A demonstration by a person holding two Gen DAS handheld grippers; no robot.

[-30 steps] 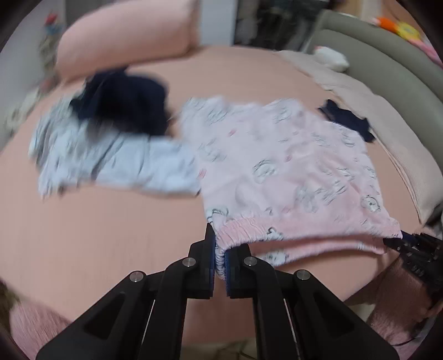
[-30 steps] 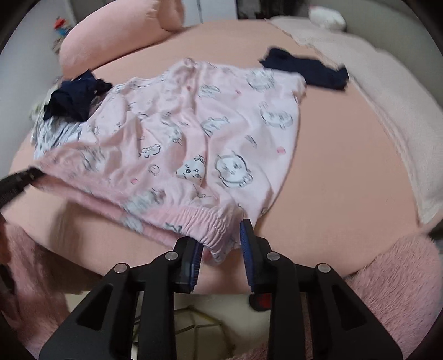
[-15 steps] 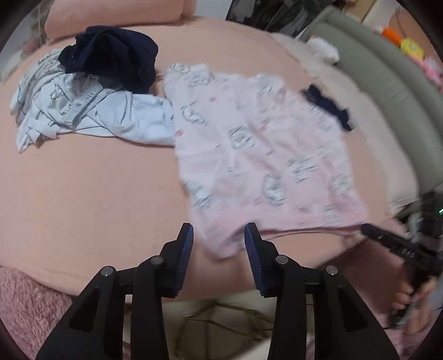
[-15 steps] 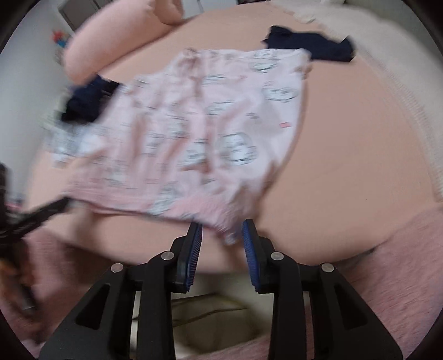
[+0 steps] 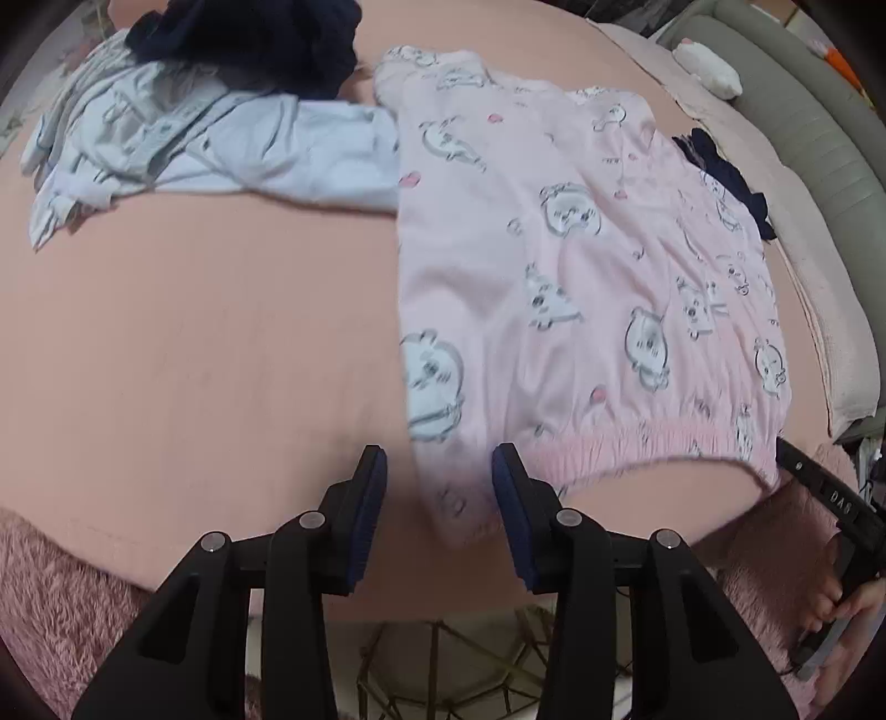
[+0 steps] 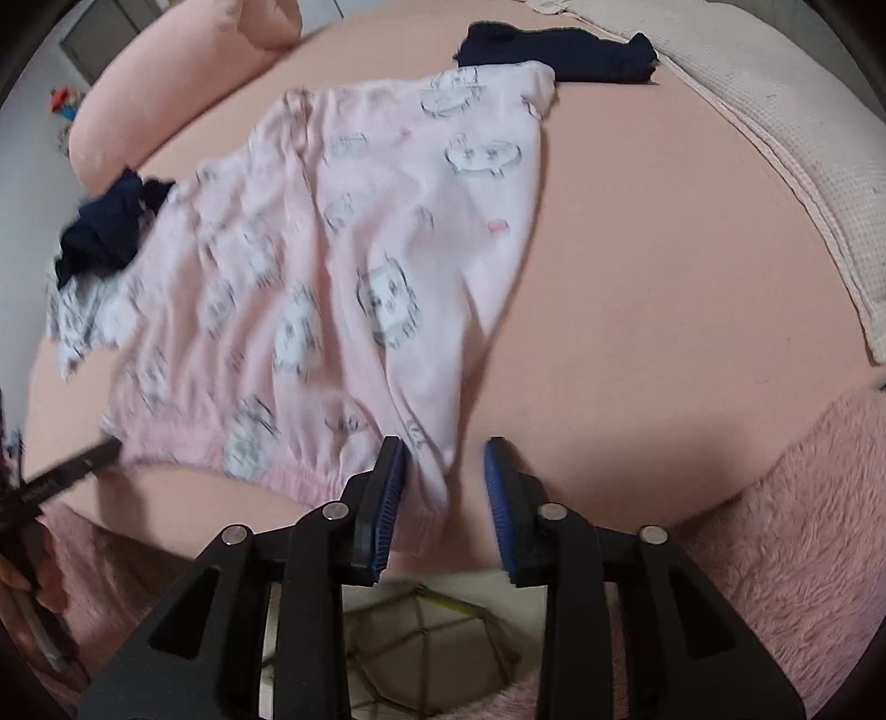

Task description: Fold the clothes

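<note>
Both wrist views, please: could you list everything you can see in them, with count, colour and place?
pyjama shorts: one, pale pink with cartoon print, spread flat, elastic waistband at the near bed edge
light garment: one, pale blue-white, crumpled left of the shorts
dark garment: one, navy, bunched on the light garment
dark cloth: one, navy, beyond the shorts' far right corner
bed sheet: one, peach
pillow: one, pink, far left
fluffy blanket: pink, near bed edge
left tool: black, blue pads, open over the waistband's left corner
right tool: same, open over the right corner
</note>
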